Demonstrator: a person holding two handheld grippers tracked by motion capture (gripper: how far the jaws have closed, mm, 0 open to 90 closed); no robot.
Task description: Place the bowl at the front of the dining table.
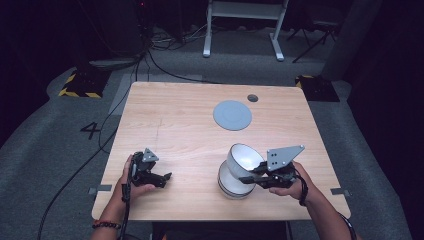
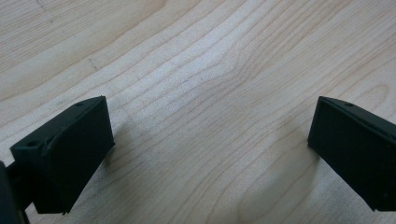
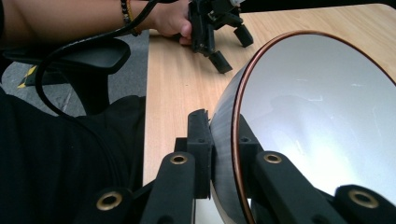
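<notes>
The right gripper (image 1: pixel 248 178) has its jaws clamped on the wall of a bowl (image 1: pixel 243 159), one pad on the dark outside and one on the pale inside, just below the copper-coloured rim. In the high view this bowl is tipped on its side, its mouth facing up and away, directly above a second bowl (image 1: pixel 231 186) that stands on the table near the front edge. In the right gripper view the held bowl (image 3: pixel 317 116) has a smooth, pale grey inside.

The left gripper (image 1: pixel 166 177) rests on the wood at the front left, well apart from the bowls; its jaws stand wide apart with bare wood grain between them in its own view.

The table (image 1: pixel 175 125) is light wood. Farther back lie a round grey mat (image 1: pixel 232 115) and, just beyond it, a small dark disc (image 1: pixel 252 98). Around the table is grey carpet with black cables, yellow-and-black striped floor markings, a painted "4", and a white frame (image 1: pixel 245 20) standing against a dark background.
</notes>
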